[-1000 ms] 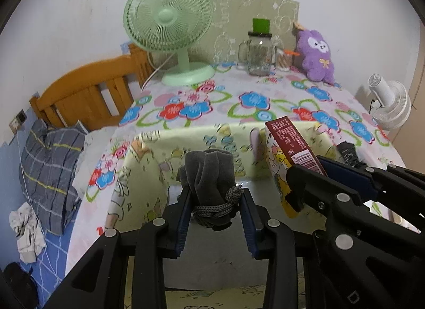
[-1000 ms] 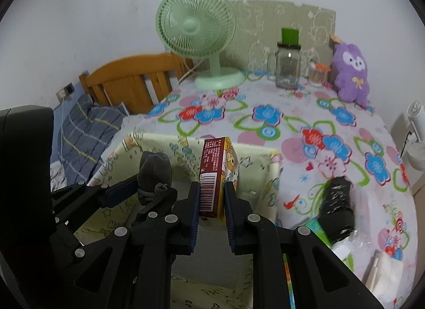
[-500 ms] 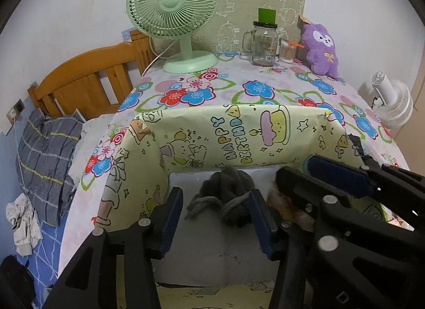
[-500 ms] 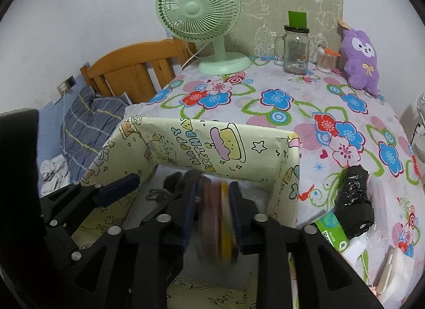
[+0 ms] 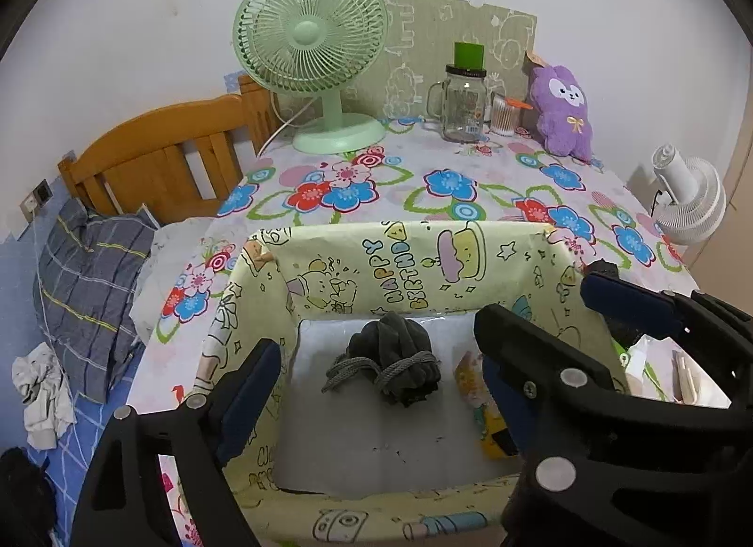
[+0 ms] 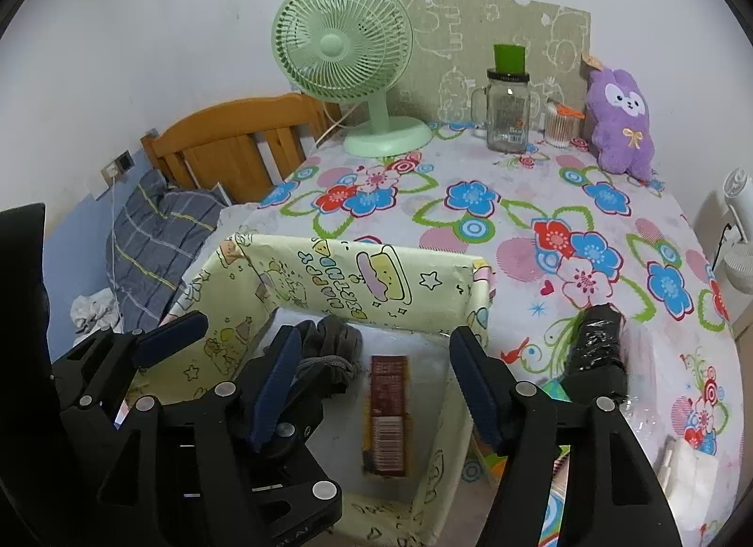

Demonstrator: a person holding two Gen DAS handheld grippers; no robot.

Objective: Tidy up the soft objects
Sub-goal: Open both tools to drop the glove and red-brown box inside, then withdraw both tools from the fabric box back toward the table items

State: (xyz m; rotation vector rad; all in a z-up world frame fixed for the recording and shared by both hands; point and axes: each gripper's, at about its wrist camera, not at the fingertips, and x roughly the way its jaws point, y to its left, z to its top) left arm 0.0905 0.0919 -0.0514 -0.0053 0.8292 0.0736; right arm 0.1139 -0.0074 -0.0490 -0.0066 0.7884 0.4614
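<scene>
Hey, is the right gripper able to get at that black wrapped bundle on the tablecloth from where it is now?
Probably yes. The right gripper is open and empty over the box, and the black bundle lies uncovered on the tablecloth just outside the box wall, with nothing on top of it.

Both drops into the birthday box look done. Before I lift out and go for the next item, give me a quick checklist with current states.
1. Left gripper let go, jaws just opened: ok.
2. Right gripper let go, jaws just opened: ok.
3. Grey cloth bundle on box floor: ok.
4. Red carton lying flat inside: ok.
5. Cord clear of left fingers: ok.
6. Black wrapped item reachable beside box: cannot tell.
</scene>
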